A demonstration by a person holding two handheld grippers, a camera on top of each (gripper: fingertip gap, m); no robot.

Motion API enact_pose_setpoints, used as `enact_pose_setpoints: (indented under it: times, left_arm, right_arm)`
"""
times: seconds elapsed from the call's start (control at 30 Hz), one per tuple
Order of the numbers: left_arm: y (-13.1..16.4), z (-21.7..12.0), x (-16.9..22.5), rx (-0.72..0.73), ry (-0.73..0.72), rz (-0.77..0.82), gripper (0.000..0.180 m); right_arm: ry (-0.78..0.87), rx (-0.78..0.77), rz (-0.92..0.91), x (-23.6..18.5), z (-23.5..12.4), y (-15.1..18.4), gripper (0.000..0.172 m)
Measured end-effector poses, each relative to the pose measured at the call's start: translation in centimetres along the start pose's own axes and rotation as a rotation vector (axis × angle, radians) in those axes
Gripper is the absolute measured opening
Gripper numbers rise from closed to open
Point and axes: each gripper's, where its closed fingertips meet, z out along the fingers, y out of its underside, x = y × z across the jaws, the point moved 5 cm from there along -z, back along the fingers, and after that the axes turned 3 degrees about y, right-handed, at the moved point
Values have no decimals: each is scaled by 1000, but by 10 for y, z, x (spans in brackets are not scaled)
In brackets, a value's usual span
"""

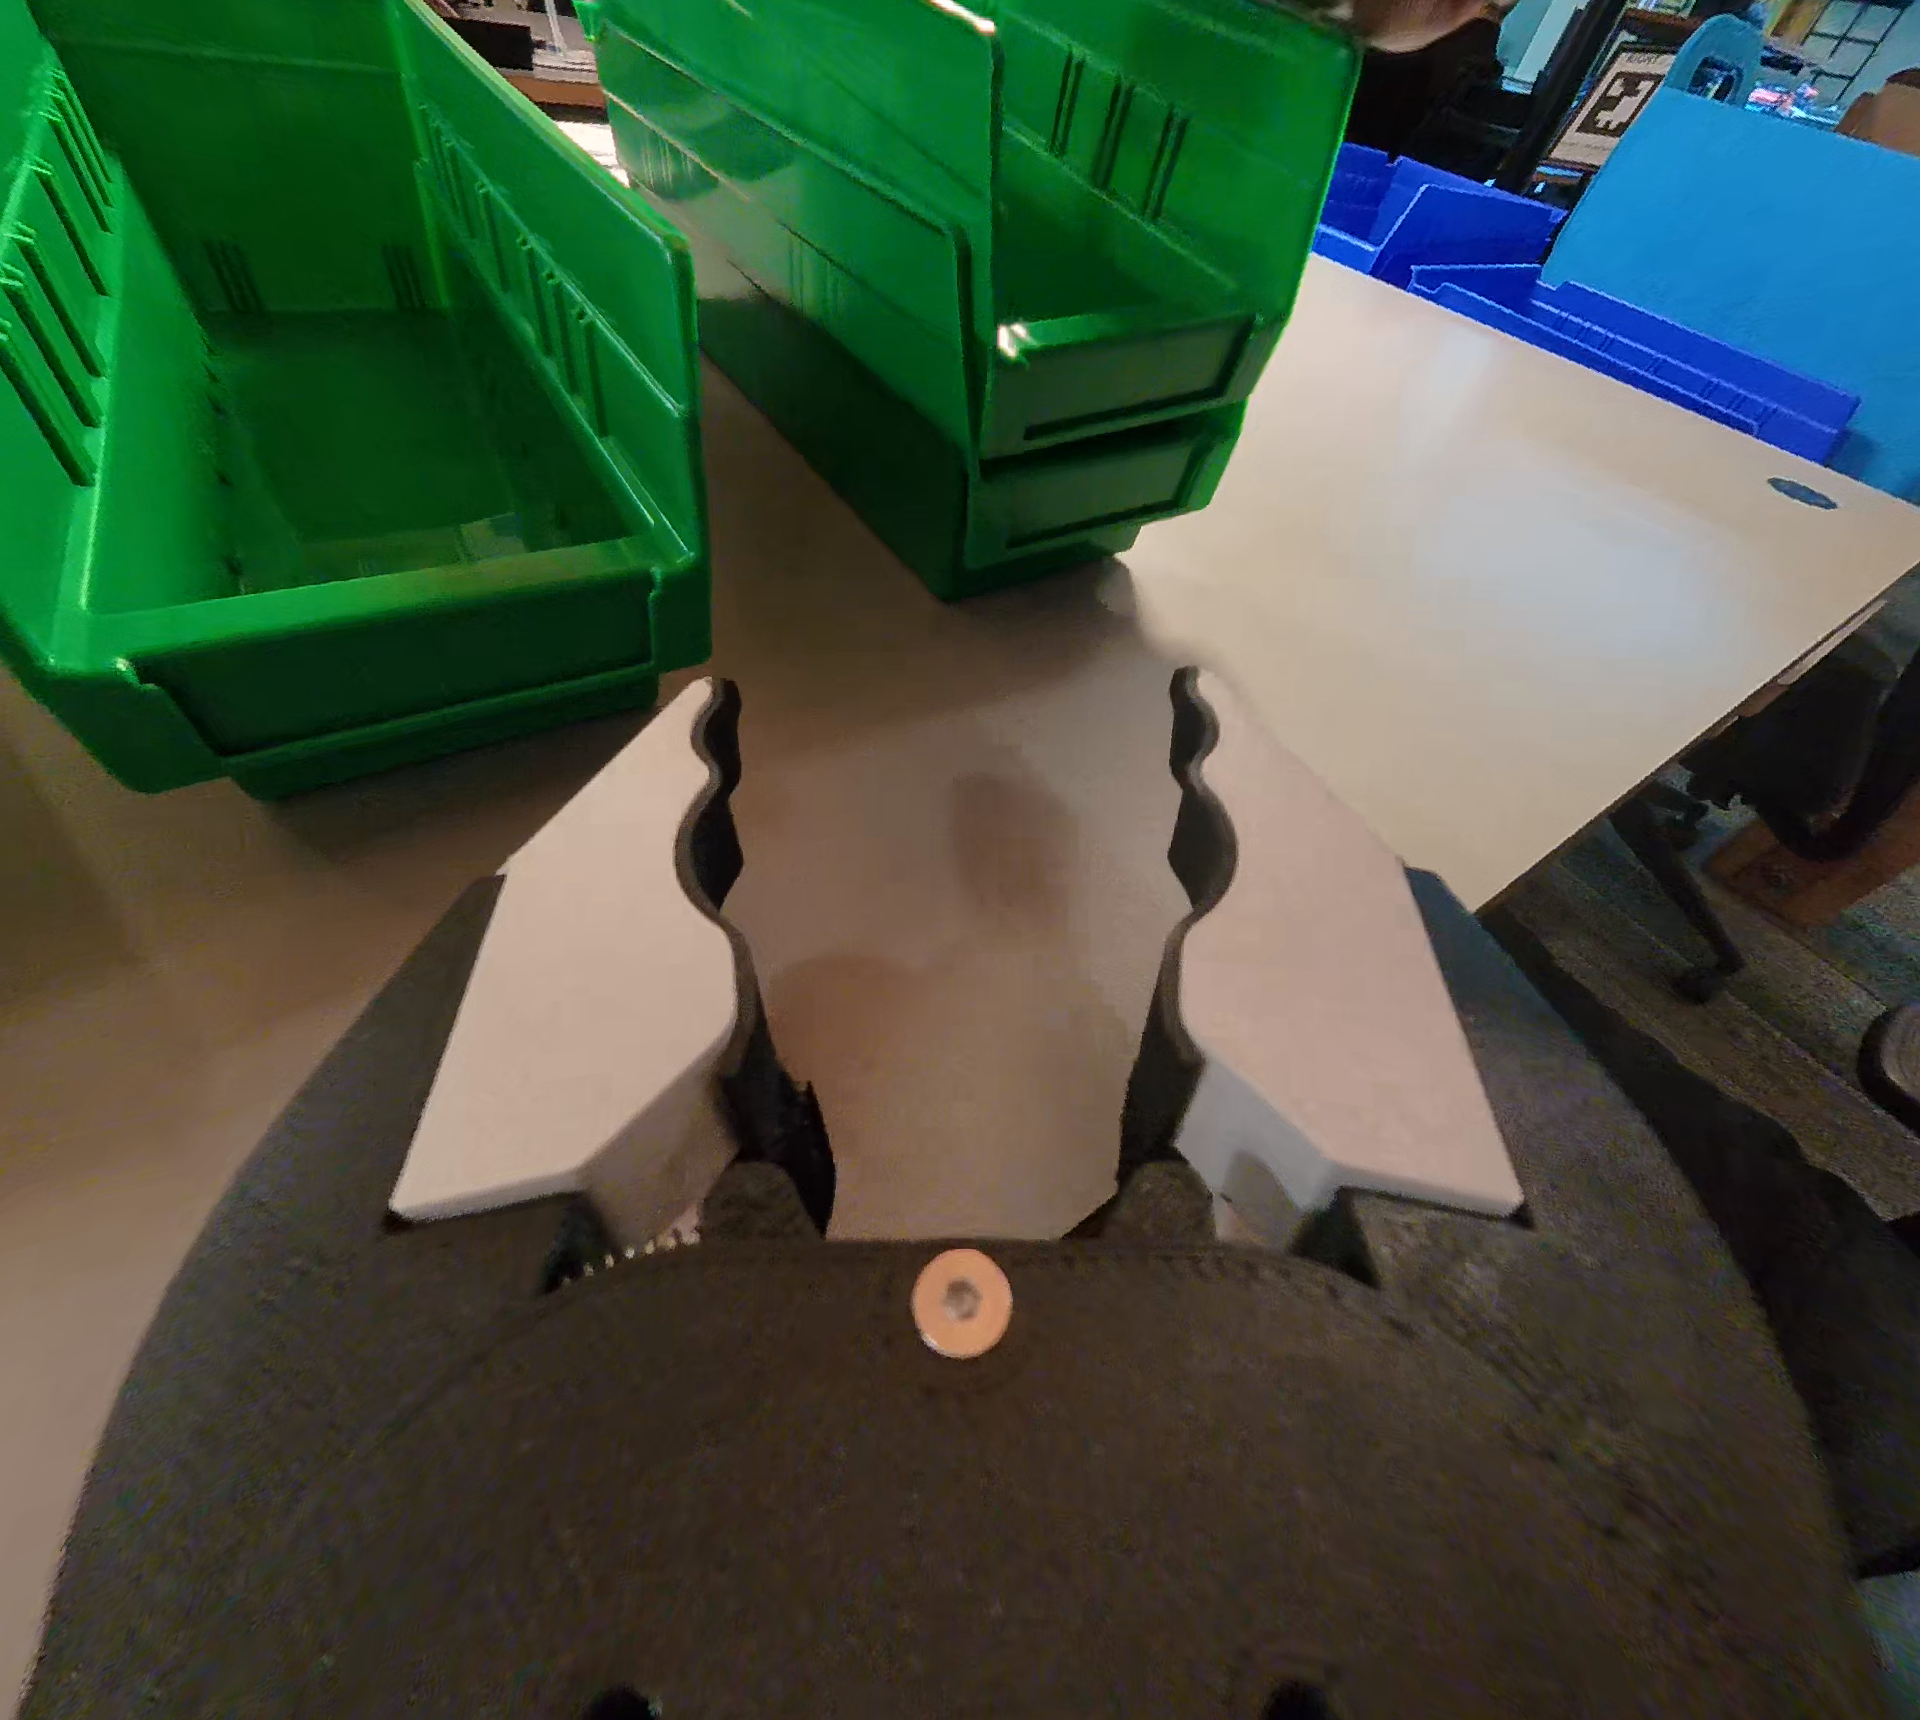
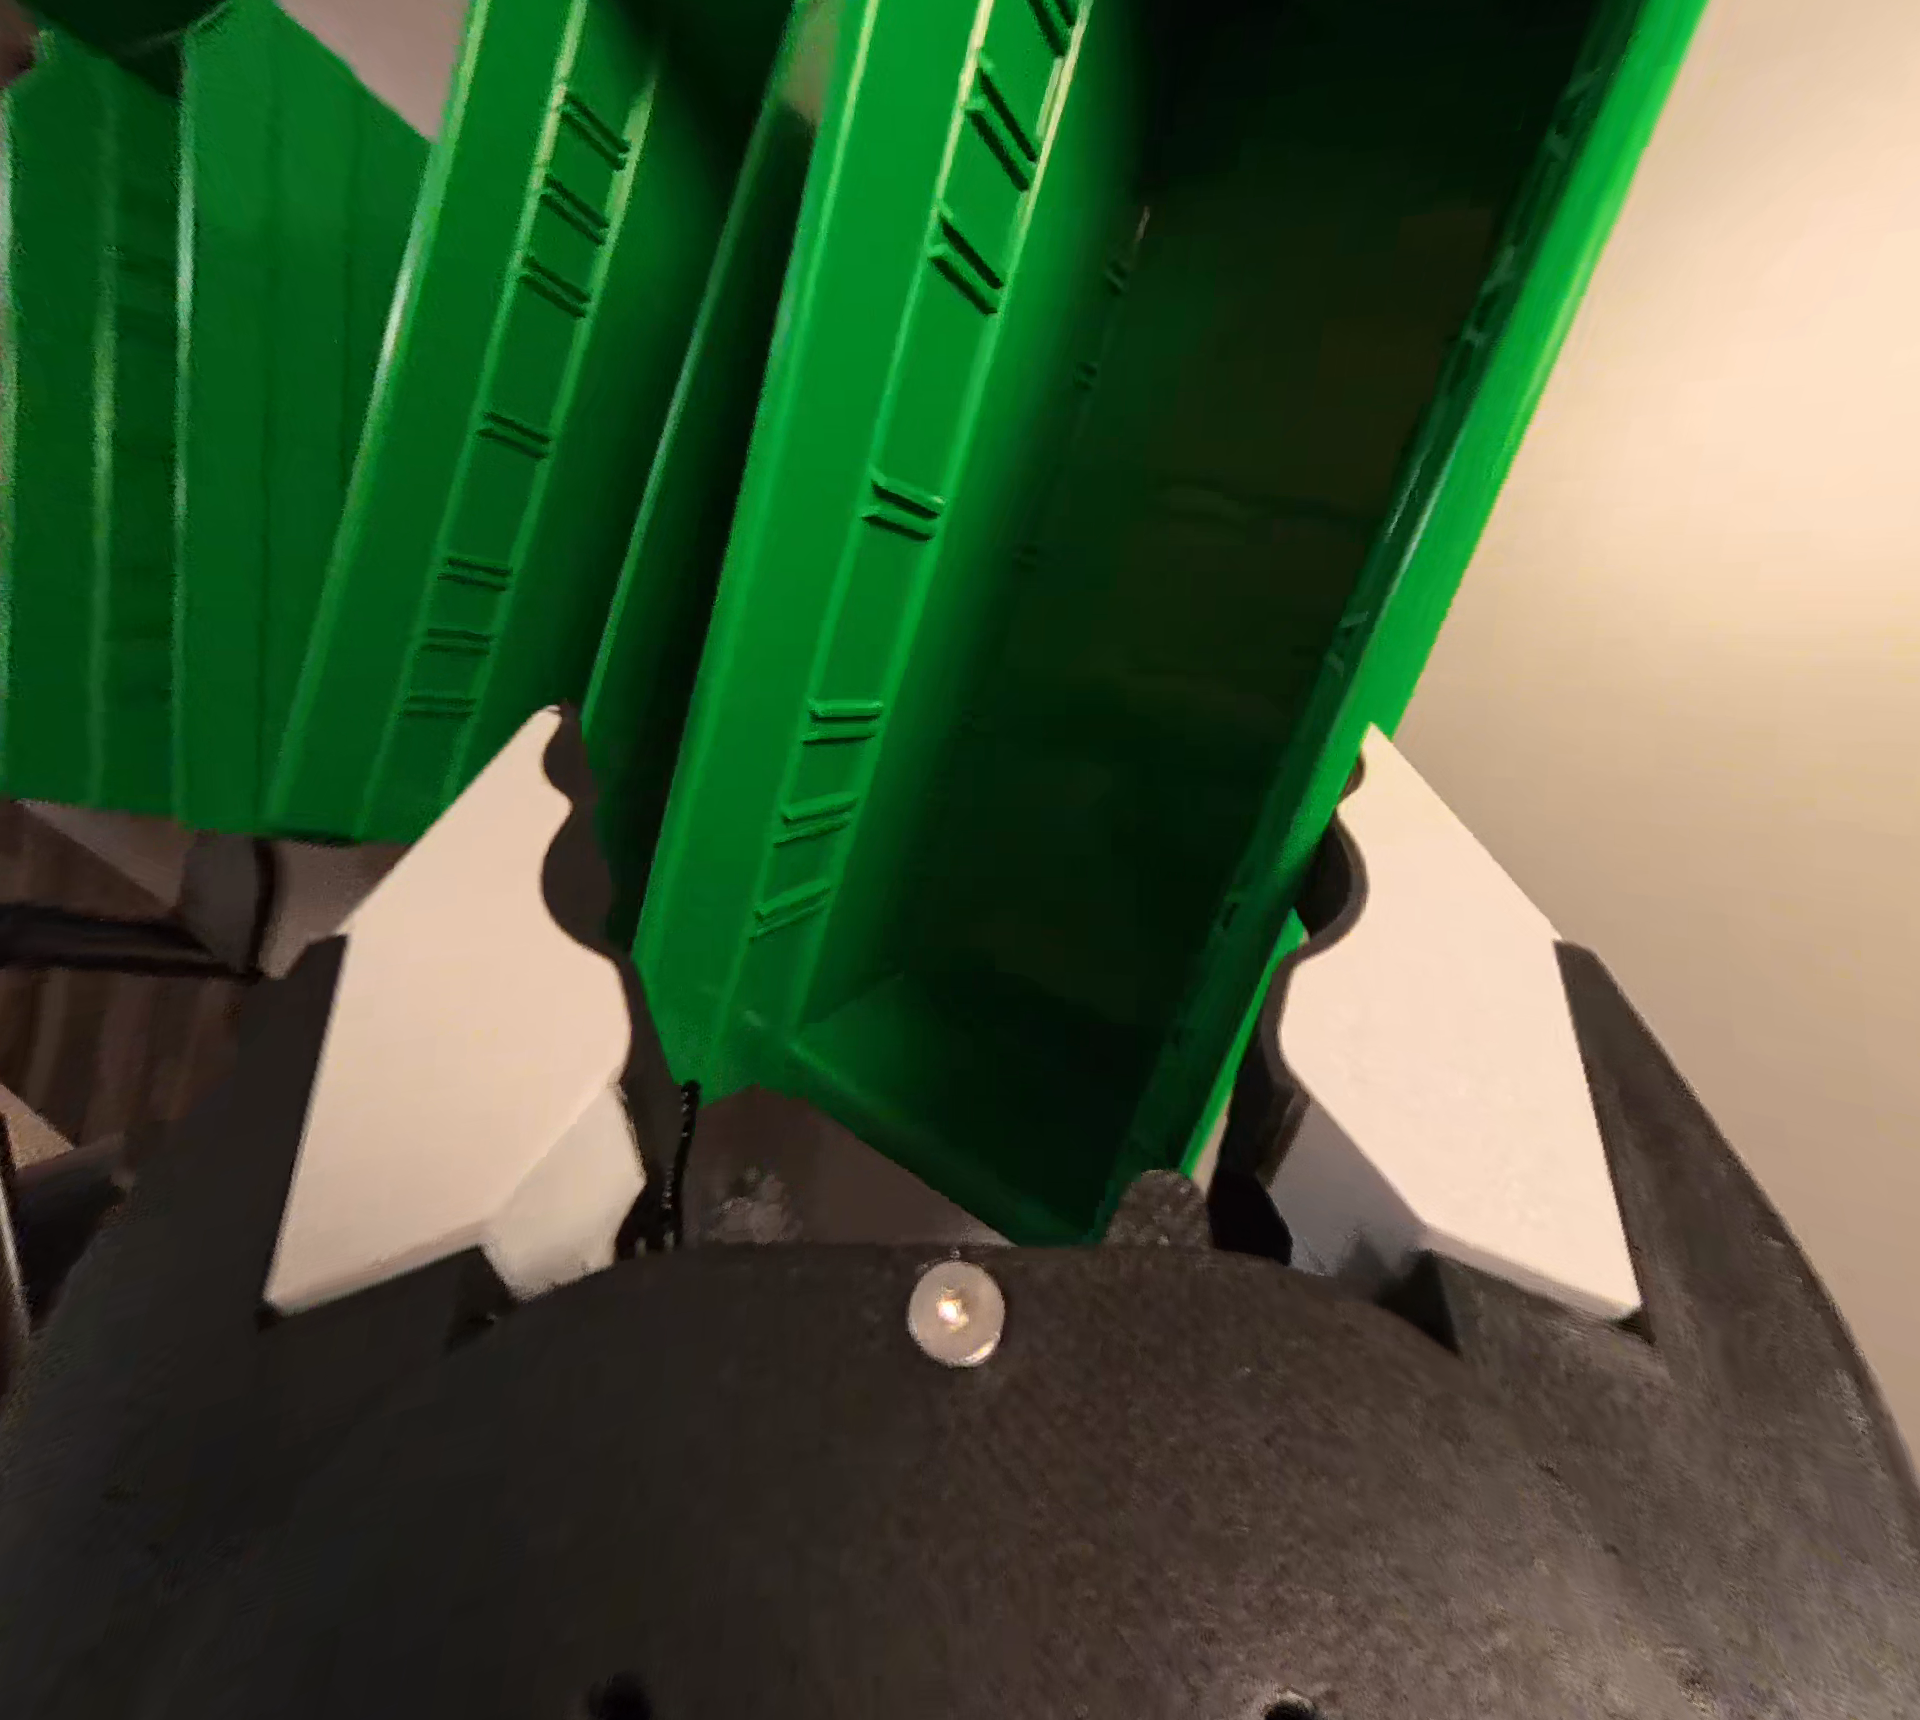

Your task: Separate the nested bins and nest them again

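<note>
3 long green plastic bins sit on the pale beige desk (image 1: 1455, 527). 1 single green bin (image 1: 343, 423) stands alone on the left. Just beside it, 2 are stacked: the upper green bin (image 1: 1091, 143) rides tilted inside the lower green bin (image 1: 1081, 507). The right tool (image 2: 961, 735) straddles the upper bin's end, jaws spread wide, the left pad clear of the wall. The left tool (image 1: 956, 683) hovers released over bare desk. Several blue bins (image 1: 1621, 330) lie at the far edge.
</note>
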Motion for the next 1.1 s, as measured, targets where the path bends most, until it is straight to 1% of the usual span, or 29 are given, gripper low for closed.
enact_pose_setpoints:
  times: [0.1, 0.17, 0.27, 0.33, 0.43, 0.5, 0.57, 0.63, 0.7, 0.77, 0.83, 0.9, 1.03, 1.1]
  left_arm:
    - [0, 0, 0, 2, 1, -4, 83]
    - [0, 1, 0, -2, -8, 1, 83]
    - [1, 1, 1, -7, -26, 21, 83]
    - [1, 1, 2, -5, -33, 31, 83]
    - [0, -1, 2, 3, -23, 24, 87]
    - [-4, -3, 2, 19, -10, -2, 92]
    - [-11, -8, 0, 38, -10, -31, 97]
    - [-24, -14, -6, 57, -51, -36, 102]
    - [-45, -21, -17, 92, -129, -20, 104]
    - [-67, -21, -34, 86, -232, -6, 104]
    - [-85, -11, -55, 11, -322, 11, 111]
    - [-99, 5, -77, -119, -384, 29, 120]
    - [-123, 40, -116, -366, -443, 13, 128]
    - [-134, 57, -131, -449, -448, -20, 135]
  right_arm:
    - [-17, 75, -63, 6, -13, 10, 144]
    - [-38, 94, -71, 15, -17, 20, 143]
    - [-138, 108, -18, 22, -18, 32, 138]
    - [-183, 139, -19, 24, -21, 38, 138]
    - [-245, 242, -57, 25, -37, 56, 137]
    - [-261, 329, -81, 34, -49, 75, 137]
    - [-247, 405, -87, 54, -55, 100, 135]
    - [-223, 460, -63, 80, -52, 123, 132]
    - [-212, 477, -25, 106, -44, 144, 130]
    - [-217, 479, 8, 123, -37, 158, 128]
    - [-276, 502, 33, 126, -40, 161, 124]
    - [-256, 535, 19, 128, -44, 161, 123]
    - [-271, 518, -8, 123, -42, 162, 121]
    - [-309, 511, 18, 125, -42, 163, 121]
